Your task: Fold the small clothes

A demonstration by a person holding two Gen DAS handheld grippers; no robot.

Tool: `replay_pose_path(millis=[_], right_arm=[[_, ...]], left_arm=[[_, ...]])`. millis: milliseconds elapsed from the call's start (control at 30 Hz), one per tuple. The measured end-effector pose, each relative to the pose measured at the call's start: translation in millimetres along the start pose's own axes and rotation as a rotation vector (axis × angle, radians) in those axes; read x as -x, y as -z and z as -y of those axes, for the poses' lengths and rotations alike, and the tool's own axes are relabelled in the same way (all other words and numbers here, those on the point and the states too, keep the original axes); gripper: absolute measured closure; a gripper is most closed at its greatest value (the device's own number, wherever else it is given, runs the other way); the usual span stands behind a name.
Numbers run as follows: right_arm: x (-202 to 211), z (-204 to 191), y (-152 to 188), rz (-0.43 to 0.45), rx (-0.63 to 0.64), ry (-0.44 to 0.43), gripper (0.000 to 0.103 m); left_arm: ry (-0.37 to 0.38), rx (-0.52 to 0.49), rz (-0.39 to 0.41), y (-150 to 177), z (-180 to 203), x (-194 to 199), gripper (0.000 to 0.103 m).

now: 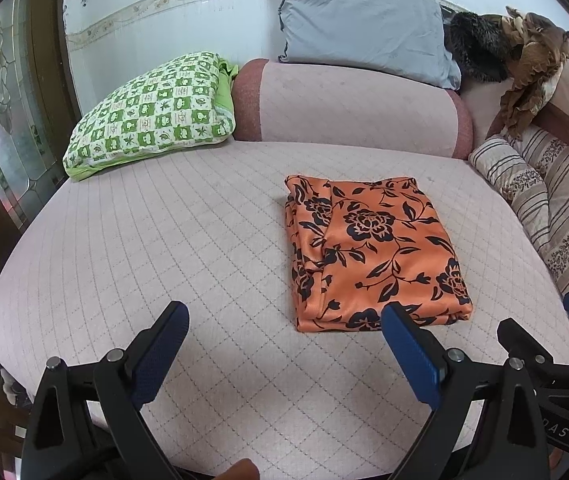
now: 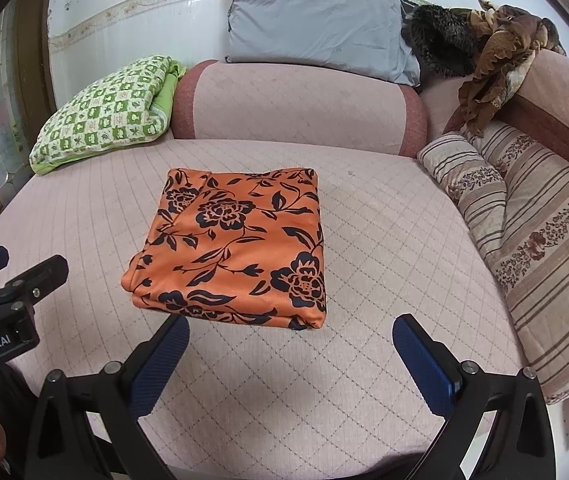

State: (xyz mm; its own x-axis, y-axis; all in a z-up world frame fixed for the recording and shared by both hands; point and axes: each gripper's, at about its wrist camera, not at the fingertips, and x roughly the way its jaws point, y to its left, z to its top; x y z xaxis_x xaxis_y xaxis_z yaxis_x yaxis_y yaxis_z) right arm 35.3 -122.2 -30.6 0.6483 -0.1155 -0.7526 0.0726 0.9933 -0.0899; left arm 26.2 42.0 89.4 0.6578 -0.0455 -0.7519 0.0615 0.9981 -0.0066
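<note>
An orange garment with black flowers (image 1: 372,248) (image 2: 240,248) lies folded into a neat rectangle on the pink quilted mattress (image 1: 188,216) (image 2: 384,240). My left gripper (image 1: 284,314) hovers open over the mattress, just in front and to the left of the garment, with nothing between its blue pads (image 1: 156,356). My right gripper (image 2: 292,326) is open too, just short of the garment's near edge, holding nothing. Each gripper shows at the edge of the other's view: the right one (image 1: 556,320) and the left one (image 2: 20,268).
A green checked pillow (image 1: 152,112) lies at the back left, a pink bolster (image 1: 348,108) with a grey pillow (image 1: 364,28) on it behind. Striped floral cushions (image 2: 532,240) line the right side; brown cloth (image 2: 496,44) drapes above. A glass door (image 1: 0,112) stands left.
</note>
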Motion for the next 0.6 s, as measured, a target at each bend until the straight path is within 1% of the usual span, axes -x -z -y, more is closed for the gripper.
replay_pose_path(millis=[133, 433, 600], right_arm=[[1.2, 0.4, -1.2, 0.003, 0.001, 0.0, 0.0], [4.2, 0.6, -3.0, 0.012, 0.002, -0.001, 0.0], [5.9, 0.1, -3.9, 0.016, 0.0, -0.003, 0.0]], left_arm=[[-0.01, -0.001, 0.001, -1.0, 0.1, 0.1, 0.006], [-0.001, 0.006, -0.008, -4.3, 0.1, -1.3, 0.006], [-0.009, -0.021, 0.017, -5.6, 4.9, 1.7, 0.006]])
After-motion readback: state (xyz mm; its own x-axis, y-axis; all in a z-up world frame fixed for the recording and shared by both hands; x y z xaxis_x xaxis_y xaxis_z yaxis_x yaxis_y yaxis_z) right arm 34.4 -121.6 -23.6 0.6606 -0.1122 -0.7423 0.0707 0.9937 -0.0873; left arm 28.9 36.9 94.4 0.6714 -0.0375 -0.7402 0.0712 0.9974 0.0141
